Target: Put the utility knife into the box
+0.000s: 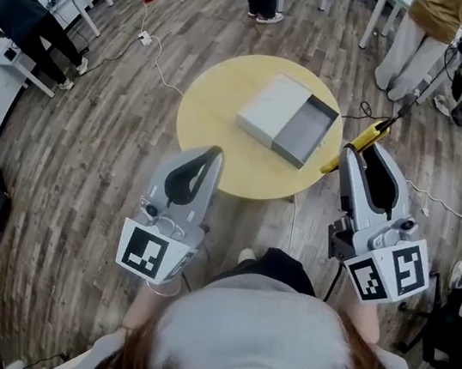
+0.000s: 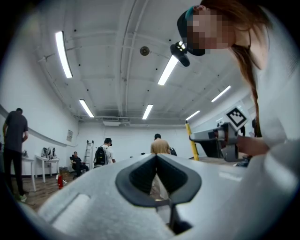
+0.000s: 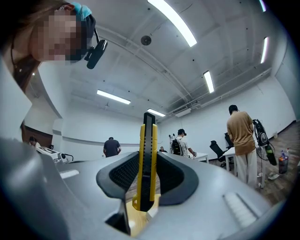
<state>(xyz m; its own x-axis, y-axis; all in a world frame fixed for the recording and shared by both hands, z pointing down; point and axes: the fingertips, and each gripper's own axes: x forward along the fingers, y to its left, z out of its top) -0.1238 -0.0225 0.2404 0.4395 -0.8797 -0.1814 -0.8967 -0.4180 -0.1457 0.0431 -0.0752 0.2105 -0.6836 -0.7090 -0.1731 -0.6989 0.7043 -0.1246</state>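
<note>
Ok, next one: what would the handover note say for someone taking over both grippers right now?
Right gripper: shut on the utility knife, beside the right edge of the round table.
Left gripper: shut, empty, at the table's near edge.
Box: open on the table, grey inside bare.
Done: knife is in the grip.
To do: carry it over and release it into the box.
</note>
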